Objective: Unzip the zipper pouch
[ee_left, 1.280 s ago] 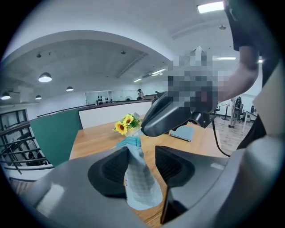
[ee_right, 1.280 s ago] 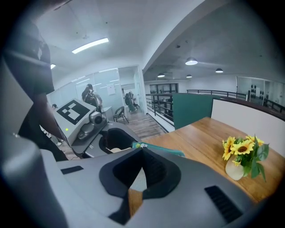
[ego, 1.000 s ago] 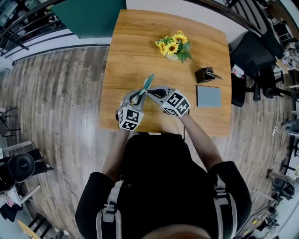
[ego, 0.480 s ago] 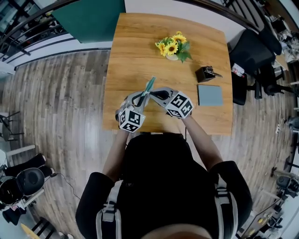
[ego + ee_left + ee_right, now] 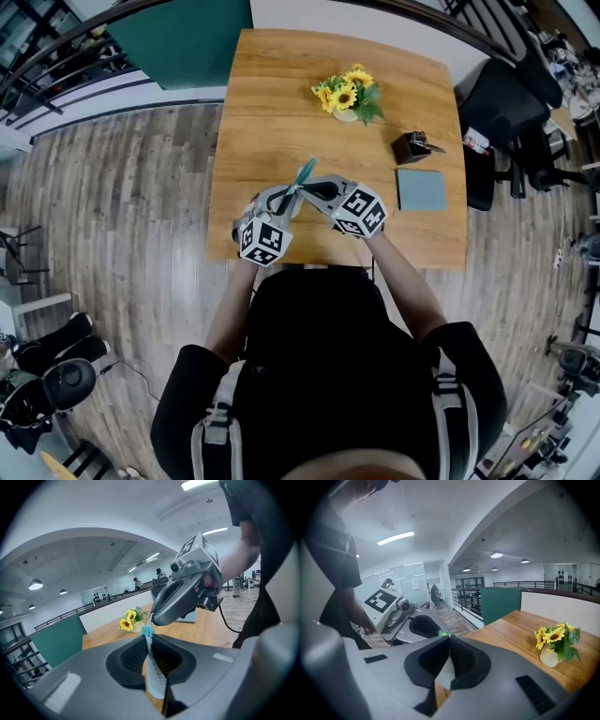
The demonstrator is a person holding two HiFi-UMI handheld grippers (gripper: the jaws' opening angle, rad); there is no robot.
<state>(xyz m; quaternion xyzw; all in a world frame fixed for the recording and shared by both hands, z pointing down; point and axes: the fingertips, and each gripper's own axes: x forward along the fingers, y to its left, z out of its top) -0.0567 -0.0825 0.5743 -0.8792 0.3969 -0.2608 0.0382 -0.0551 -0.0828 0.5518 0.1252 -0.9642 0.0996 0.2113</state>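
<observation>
Zipper pouch (image 5: 154, 674) edge-on in the grip of the just-closed left claw (image 5: 148, 637), teal end in the clamped right claw (image 5: 449, 638).

Teal zipper pouch (image 5: 303, 173), yellow sunflowers (image 5: 345, 92), grey-blue pad (image 5: 420, 190), brown wood-grain table (image 5: 272, 103).

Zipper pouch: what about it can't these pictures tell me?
Zipper open or shut: head view, the zipper pouch is too small, partly covered by the left gripper and right gripper.
Slider: both gripper views show only a thin edge between shut jaws; the left gripper's jaws have just been closing on the pouch.
</observation>
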